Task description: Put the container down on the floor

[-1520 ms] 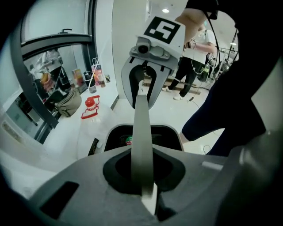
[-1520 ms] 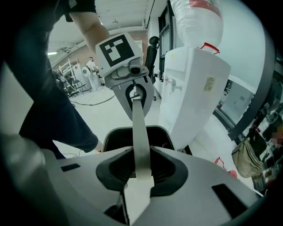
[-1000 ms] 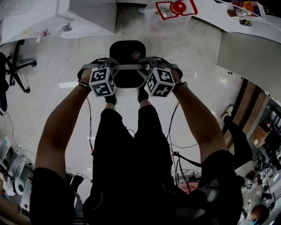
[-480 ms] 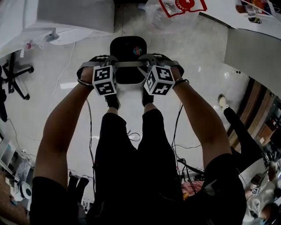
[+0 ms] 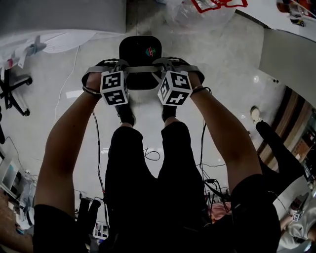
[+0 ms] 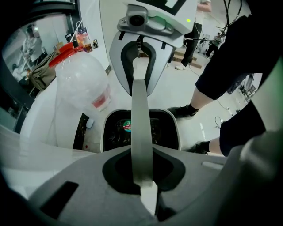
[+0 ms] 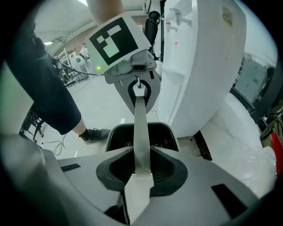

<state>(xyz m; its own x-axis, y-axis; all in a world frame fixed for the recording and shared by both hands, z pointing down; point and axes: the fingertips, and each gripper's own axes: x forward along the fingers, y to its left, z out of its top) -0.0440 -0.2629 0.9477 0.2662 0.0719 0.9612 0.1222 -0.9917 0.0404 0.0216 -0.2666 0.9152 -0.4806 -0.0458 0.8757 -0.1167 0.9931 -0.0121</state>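
Note:
A black container (image 5: pixel 140 54) with a pale rim hangs over the white floor, just ahead of the person's shoes. Its flat grey handle (image 5: pixel 143 69) spans its top. My left gripper (image 5: pixel 120 68) is shut on the handle's left part and my right gripper (image 5: pixel 164 66) on its right part. In the left gripper view the handle strip (image 6: pixel 140 132) runs straight out from my left gripper (image 6: pixel 148 194) to the right gripper's body above, over the open container (image 6: pixel 139 132). The right gripper view mirrors this: my right gripper (image 7: pixel 138 185), the strip (image 7: pixel 140 132), the container (image 7: pixel 141 134) below.
The person's shoes (image 5: pixel 126 114) stand right behind the container. A clear plastic bag with red handles (image 5: pixel 197 10) lies beyond it. A white cabinet (image 7: pixel 203 66) stands to one side, an office chair (image 5: pixel 12 84) at the left. Cables (image 5: pixel 148 154) trail on the floor.
Both grippers have sunk together with the container hanging from them. The person has bent further forward and the floor looks nearer. The grips on the handle are unchanged.

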